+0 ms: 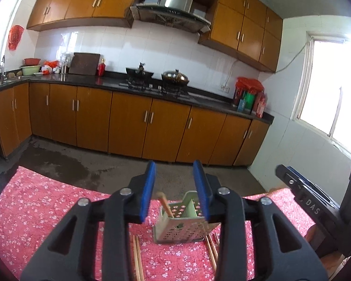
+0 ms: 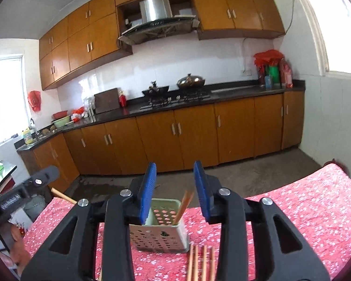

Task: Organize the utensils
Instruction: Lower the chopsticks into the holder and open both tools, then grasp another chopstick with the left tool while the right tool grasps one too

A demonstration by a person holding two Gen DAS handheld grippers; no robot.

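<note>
Standing at lower centre of both wrist views: green perforated utensil holder (image 1: 183,226) (image 2: 160,231), upright on a tabletop (image 1: 46,210) (image 2: 304,210) under red floral cloth. One chopstick (image 1: 166,207) leaning inside the holder in the left wrist view, tip at the holder's upper left. In the right wrist view, chopsticks in holder (image 2: 183,207) leaning toward upper right of the holder.

Left tongs (image 1: 175,192): blue pads parted, nothing between them, holder seen through the gap beyond. Right tongs (image 2: 175,192): likewise parted, gripping nothing, holder below and beyond the gap.

Loose chopsticks flat on the cloth: one pair (image 1: 138,257) at lower centre-left of the left wrist view, another group (image 1: 213,248) just right of the holder's base. In the right wrist view, four loose sticks (image 2: 201,262) side by side just below the holder, lower centre.

Right edge of the left wrist view: the other tongs' black body. Left edge of the right wrist view: same for its opposite.

Background, upper half: wooden cabinets (image 1: 128,121), dark counter with wok (image 1: 175,77), range hood (image 2: 156,23).
</note>
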